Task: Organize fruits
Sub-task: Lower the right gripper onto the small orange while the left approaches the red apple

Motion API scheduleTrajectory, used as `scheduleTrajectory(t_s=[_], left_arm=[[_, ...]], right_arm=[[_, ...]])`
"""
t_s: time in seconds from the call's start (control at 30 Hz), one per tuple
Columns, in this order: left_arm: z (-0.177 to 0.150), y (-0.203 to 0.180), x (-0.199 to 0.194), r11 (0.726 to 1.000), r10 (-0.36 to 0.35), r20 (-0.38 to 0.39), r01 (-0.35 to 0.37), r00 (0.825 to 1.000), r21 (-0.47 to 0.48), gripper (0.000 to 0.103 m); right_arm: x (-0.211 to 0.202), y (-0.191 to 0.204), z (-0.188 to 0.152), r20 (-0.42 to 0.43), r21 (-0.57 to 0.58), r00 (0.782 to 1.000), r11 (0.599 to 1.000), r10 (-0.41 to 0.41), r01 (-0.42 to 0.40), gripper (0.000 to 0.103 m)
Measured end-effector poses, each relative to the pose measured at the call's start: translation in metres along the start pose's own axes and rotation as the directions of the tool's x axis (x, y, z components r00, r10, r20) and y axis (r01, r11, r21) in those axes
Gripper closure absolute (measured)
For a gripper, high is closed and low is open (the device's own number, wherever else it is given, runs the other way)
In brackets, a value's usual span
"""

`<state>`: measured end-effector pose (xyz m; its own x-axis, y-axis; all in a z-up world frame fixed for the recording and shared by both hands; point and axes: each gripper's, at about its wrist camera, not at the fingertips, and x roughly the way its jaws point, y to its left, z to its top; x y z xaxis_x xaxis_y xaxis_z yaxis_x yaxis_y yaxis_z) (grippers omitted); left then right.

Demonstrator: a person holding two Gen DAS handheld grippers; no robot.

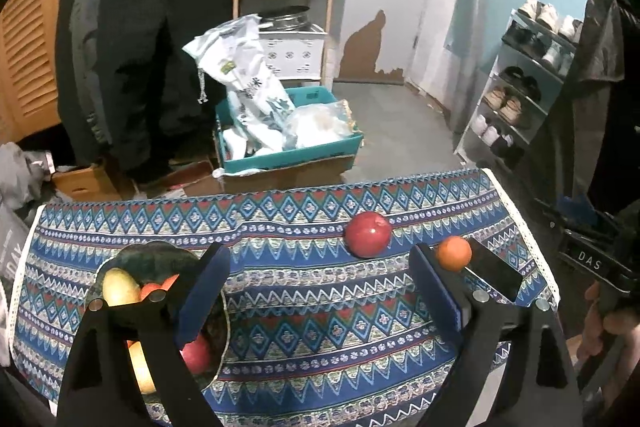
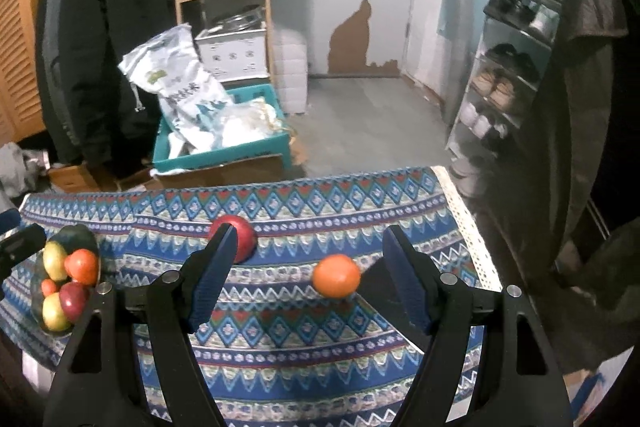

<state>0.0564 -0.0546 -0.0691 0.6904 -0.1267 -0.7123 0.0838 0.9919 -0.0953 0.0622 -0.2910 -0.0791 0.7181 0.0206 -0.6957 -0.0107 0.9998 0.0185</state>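
Both sets of jaws are spread wide with nothing between the pads. On the left gripper (image 1: pixel 320 291) only patterned tablecloth (image 1: pixel 320 331) shows in the gap. The dark bowl (image 1: pixel 160 259) sits right behind its left finger, partly hidden by it, with a yellow-green fruit (image 1: pixel 120 287) peeking over the knuckle and a red fruit (image 1: pixel 196 353) just under the pad's lower edge. Out ahead of the gap, a touch toward the right finger, lies the red apple (image 1: pixel 368 234), loose on the cloth and well clear of the pads. The orange (image 1: pixel 453 253) sits just beyond the tip of the right finger, touching or almost touching a dark phone (image 1: pixel 496 273) lying flat beside it.

Over to the right gripper (image 2: pixel 310 279), also wide apart and empty-handed. The orange (image 2: pixel 336 275) lies inside the span of its jaws, nearer the right finger than the left, resting on the cloth with neither pad on it. The red apple (image 2: pixel 240 237) sits farther out, half covered by the left fingertip. The bowl (image 2: pixel 66 279) of fruit is well off to the left of these jaws, near the cloth's edge, piled with yellow, orange and red pieces.
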Motion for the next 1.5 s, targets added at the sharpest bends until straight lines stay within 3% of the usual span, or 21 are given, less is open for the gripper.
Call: scheduleTrajectory(t_s=[0.27,0.63,1.03,1.5], left_arm=[[0.004,-0.019,0.023,1.0,-0.016,-0.04,0.017,0.999,0.022,0.011],[0.014,-0.044,0.073,0.997,-0.021,-0.105,0.028,0.994,0.066,0.011],[0.011,-0.045,0.146,0.998,-0.037,-0.222,0.045,0.974,0.032,0.011],[-0.002,-0.051,0.207,0.997,-0.048,-0.33,0.065,0.943,0.039,0.011]], right_arm=[[0.013,-0.026,-0.008,-0.041,0.025,0.999,1.0,-0.017,0.018,0.028],[0.063,-0.049,-0.012,-0.146,0.061,0.989,0.998,0.041,-0.032,0.028],[0.146,-0.052,-0.029,-0.322,0.059,0.944,0.997,0.071,-0.055,0.028],[0.205,-0.043,-0.055,-0.436,0.017,0.897,0.998,0.069,-0.068,0.028]])
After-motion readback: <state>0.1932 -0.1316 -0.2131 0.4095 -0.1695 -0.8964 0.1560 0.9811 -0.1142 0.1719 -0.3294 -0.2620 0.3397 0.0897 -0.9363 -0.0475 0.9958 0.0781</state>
